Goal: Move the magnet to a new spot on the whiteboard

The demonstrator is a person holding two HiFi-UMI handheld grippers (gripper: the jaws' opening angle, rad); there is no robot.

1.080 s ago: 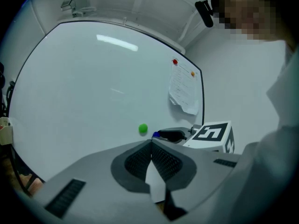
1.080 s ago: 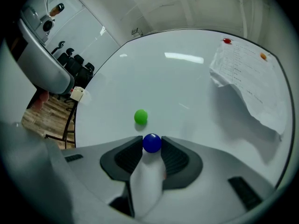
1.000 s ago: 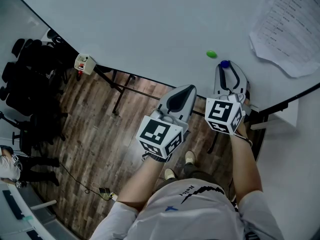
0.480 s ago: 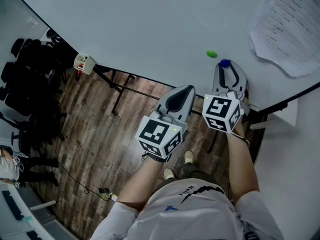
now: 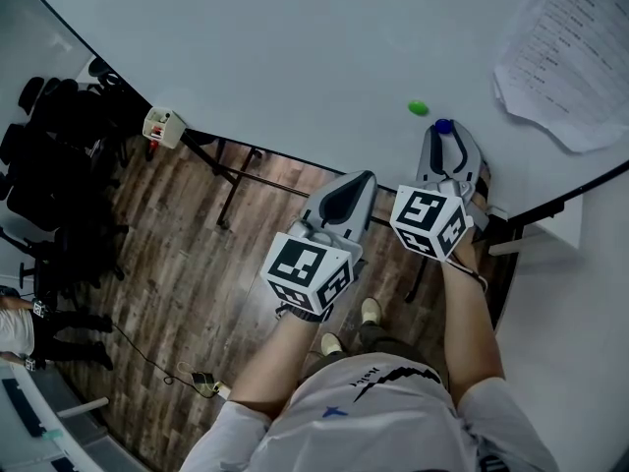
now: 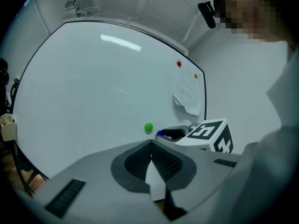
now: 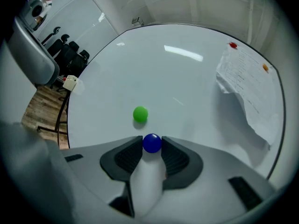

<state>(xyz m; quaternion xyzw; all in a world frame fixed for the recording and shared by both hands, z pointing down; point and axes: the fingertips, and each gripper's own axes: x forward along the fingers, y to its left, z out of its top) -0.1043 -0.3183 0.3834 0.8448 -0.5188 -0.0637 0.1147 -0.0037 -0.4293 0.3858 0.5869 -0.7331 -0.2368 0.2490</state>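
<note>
1. Blue magnet point(image 5: 442, 125) sits on the whiteboard point(image 5: 295, 57), just beside the green magnet point(image 5: 418, 108), nearer the board's bottom edge.
2. Right gripper point(image 7: 151, 144) clenches the blue magnet between its jaw tips.
3. Left gripper point(image 6: 151, 143), jaws pressed together and empty, hangs well apart from the green magnet.

Whiteboard point(image 5: 295, 57) straight ahead, and the right tongs point(image 5: 442, 134) are up against it, tips pressed on either side of the magnet point(image 7: 152, 143) that sits on the board. Just beyond it, a touch to the left, there's the second magnet point(image 5: 418, 108), apart from the first. Paper sheets point(image 5: 570, 57) hang on the board further right. Left tongs point(image 5: 366, 175) sit left of the right ones, back from the board, over the floor point(image 5: 187, 273). Small box point(image 5: 164, 126) at the board's left edge, chairs point(image 5: 59, 155) on the floor further left.
</note>
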